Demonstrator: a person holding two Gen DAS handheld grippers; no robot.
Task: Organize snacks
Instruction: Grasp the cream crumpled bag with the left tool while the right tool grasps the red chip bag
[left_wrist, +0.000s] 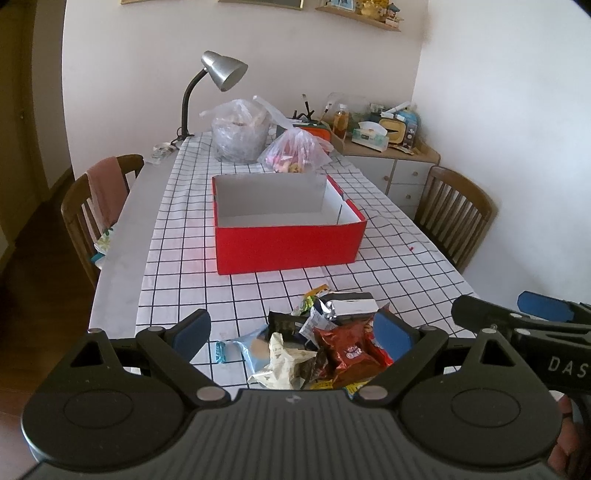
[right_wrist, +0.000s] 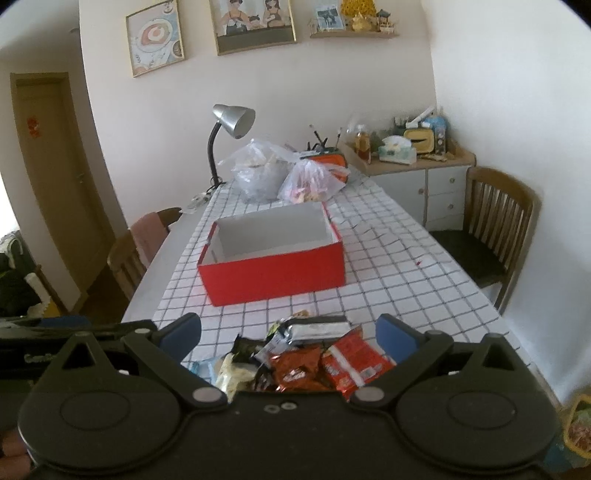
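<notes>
Nothing is sorted yet: the red box (left_wrist: 288, 236) on the desk (left_wrist: 177, 266) is seen empty, while the snack pile (left_wrist: 317, 347) lies just before both spread, unloaded tools, left tool (left_wrist: 291, 332) and right tool (right_wrist: 290, 334).

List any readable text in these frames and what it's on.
"DAS": white letters on the side of the right gripper, cut off by the frame edge.
Red snack packet: white logo, too blurred to read.
Red packet in the right wrist view: print unreadable.
Other wrappers in the snack pile: too small.
Red box: no text visible.
</notes>
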